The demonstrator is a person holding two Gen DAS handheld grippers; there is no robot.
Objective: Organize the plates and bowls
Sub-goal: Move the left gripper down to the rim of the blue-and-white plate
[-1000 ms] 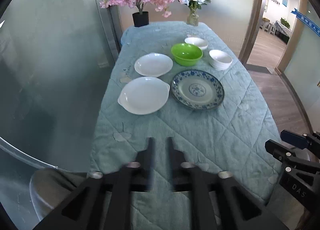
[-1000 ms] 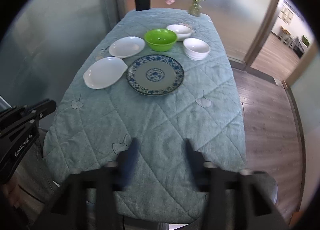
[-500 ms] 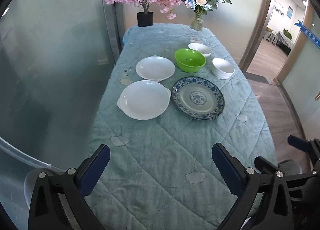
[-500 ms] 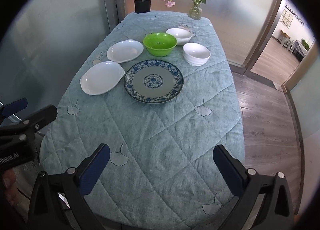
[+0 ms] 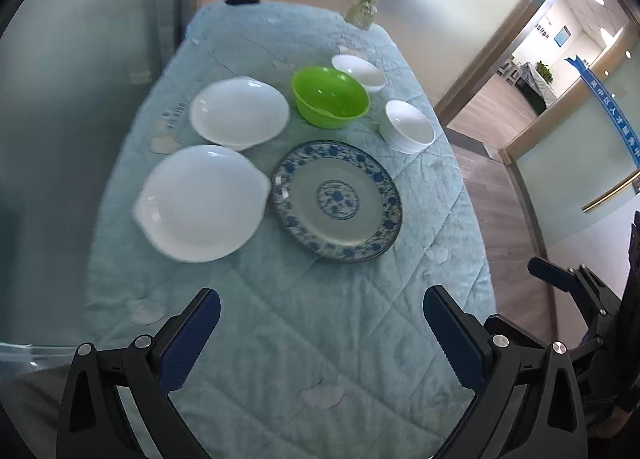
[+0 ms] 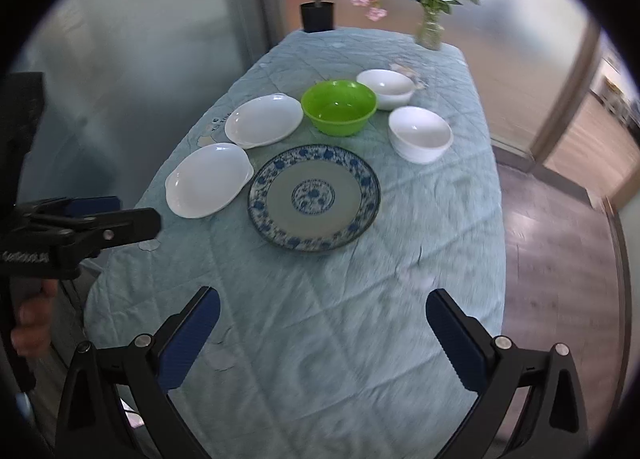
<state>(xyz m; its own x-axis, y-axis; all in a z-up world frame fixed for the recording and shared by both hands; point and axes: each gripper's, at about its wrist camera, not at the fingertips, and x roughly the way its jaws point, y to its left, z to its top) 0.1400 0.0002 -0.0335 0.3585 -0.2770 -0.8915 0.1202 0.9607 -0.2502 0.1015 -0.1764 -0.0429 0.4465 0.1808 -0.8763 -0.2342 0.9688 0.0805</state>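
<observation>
A blue-patterned plate [image 5: 337,201] [image 6: 314,197] lies mid-table on the teal quilted cloth [image 5: 320,339]. Left of it sits a white eared dish [image 5: 202,203] [image 6: 210,185], and behind that a white oval dish [image 5: 240,113] [image 6: 264,121]. Farther back stand a green bowl [image 5: 330,97] [image 6: 339,107], a far white bowl [image 5: 358,67] [image 6: 386,87] and stacked white bowls [image 5: 408,125] [image 6: 420,133] on the right. My left gripper [image 5: 320,299] and my right gripper [image 6: 323,298] hover open over the near cloth, short of the dishes, with nothing between their fingers.
A black pot of pink blossoms [image 6: 317,15] and a glass vase of flowers [image 6: 429,33] stand at the table's far end. A glass wall runs along the left. On the right the table edge drops to wood floor [image 6: 560,239] and a doorway.
Both grippers went from nearly shut to wide open. Both moved forward over the table, so the dishes now look closer and larger.
</observation>
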